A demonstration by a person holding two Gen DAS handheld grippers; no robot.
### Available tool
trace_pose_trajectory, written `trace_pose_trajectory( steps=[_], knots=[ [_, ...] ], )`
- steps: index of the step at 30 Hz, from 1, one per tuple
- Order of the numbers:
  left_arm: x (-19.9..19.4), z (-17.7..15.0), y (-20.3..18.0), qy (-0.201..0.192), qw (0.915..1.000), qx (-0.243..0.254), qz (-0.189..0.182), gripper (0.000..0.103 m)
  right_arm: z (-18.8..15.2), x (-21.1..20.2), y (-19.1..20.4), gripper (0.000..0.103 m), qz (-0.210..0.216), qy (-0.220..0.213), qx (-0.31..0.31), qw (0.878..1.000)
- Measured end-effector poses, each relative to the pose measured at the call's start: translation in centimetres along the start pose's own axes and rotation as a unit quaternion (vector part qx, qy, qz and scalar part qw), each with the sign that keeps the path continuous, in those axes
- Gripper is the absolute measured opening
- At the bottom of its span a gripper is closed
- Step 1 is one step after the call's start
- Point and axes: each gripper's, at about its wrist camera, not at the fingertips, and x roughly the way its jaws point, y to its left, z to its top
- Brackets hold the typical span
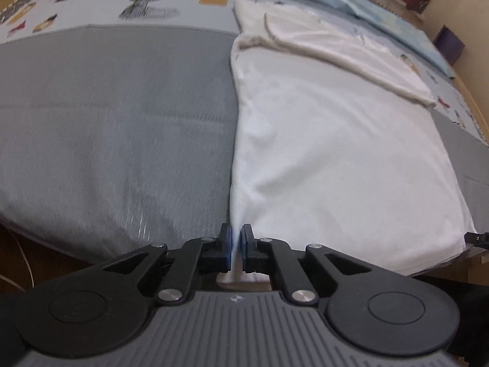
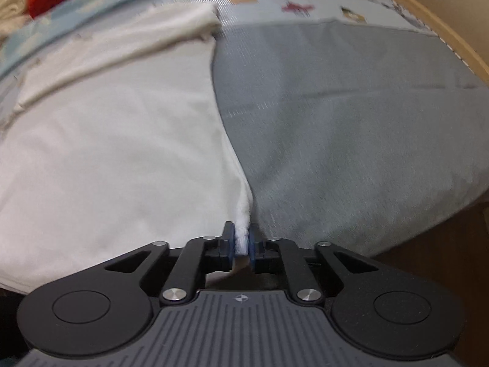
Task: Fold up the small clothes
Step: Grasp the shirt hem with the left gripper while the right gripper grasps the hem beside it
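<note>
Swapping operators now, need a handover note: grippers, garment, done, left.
Left gripper: shut on the near left corner of the white garment.
Right gripper: shut on its near right corner.
The garment lies spread on the grey bedspread, its near edge at the bed's edge; the far part already lies folded over.
Done: far fold, both near corners gripped.
Left: probably carry the near edge over toward the far end, release, then smooth.

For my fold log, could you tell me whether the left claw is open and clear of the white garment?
No, the left claw is shut on the white garment.
</note>
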Motion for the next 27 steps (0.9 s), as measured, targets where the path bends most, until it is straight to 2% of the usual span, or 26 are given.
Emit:
trace_pose_trajectory(
  steps=[1,3,6,8,9,10,12,15,19,21,25,27],
  knots=[
    [0.2,-0.1,0.0,0.005,1.0000,-0.001,0.002,0.006,0.0,0.3,0.0,0.023,-0.003,0.009,0.002,1.000],
    [0.5,-0.1,0.0,0.011,0.9999,0.000,0.007,0.016,0.0,0.3,-0.1,0.024,-0.006,0.008,0.002,1.000],
    [1.2,-0.1,0.1,0.021,0.9997,0.002,0.016,0.019,0.1,0.4,-0.3,0.025,-0.003,0.010,0.007,1.000],
    [1.3,0.0,0.0,0.020,0.9997,0.006,0.015,0.018,0.1,0.4,-0.2,0.025,-0.003,0.010,0.008,1.000],
    [1.3,0.0,-0.1,0.018,0.9997,0.011,0.013,0.007,0.0,0.4,0.0,0.025,-0.004,0.010,0.006,1.000],
    [1.1,0.0,-0.2,0.013,0.9997,0.016,0.010,0.006,-0.1,0.4,0.0,0.023,-0.004,0.009,0.002,1.000],
    [0.8,0.2,-0.5,0.001,0.9997,0.021,0.012,0.006,-0.1,0.3,0.3,0.011,0.005,0.009,-0.002,1.000],
    [0.6,0.4,-0.6,-0.001,0.9998,0.018,0.010,0.006,-0.2,-0.3,0.5,0.011,0.030,0.002,-0.008,1.000],
    [1.6,0.0,-0.6,0.027,0.9994,0.016,0.015,0.008,-0.2,0.1,0.4,0.013,0.020,0.010,-0.004,1.000],
    [1.6,-0.1,-1.0,0.023,0.9989,0.034,0.022,0.008,-0.1,0.2,0.1,0.013,0.020,0.012,0.008,1.000],
    [1.6,-0.2,-1.1,0.017,0.9987,0.040,0.026,0.007,-0.1,0.3,0.5,0.014,0.014,0.010,-0.010,1.000],
    [1.3,-0.1,-1.2,0.007,0.9987,0.043,0.028,0.006,-0.3,0.2,0.7,0.011,0.014,0.007,-0.017,1.000]
  ],
)
